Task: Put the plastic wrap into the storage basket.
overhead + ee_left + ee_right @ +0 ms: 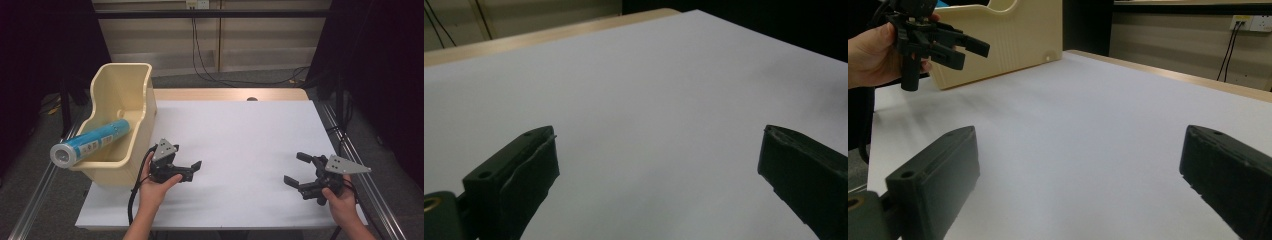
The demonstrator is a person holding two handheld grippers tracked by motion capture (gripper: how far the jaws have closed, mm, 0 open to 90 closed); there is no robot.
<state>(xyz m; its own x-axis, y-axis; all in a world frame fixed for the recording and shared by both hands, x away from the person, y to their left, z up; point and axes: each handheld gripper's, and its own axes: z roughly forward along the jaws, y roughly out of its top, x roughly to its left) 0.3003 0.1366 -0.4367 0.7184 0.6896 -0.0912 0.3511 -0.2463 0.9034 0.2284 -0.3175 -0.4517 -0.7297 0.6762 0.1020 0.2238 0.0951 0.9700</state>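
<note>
A cream plastic bin (144, 107) stands at the table's left edge. A blue and white tube (92, 141) lies slanted in it, its capped end sticking out over the bin's near left rim. Just right of the bin's near corner, my left gripper (194, 170) is held in a hand over the white board, open and empty. In its own view the left gripper (659, 132) has its jaws wide apart over bare board. My right gripper (294, 168) hovers near the front right, open with nothing between its jaws (1080, 132). The right gripper view also takes in the left gripper (973, 56) and the bin (1013, 35).
The white board (250, 140) covers a wooden table whose bare strip (230, 94) shows at the far edge. Metal rails (360, 165) run along both sides. Cables (210, 75) trail over the floor behind, below a wall socket (1250, 22).
</note>
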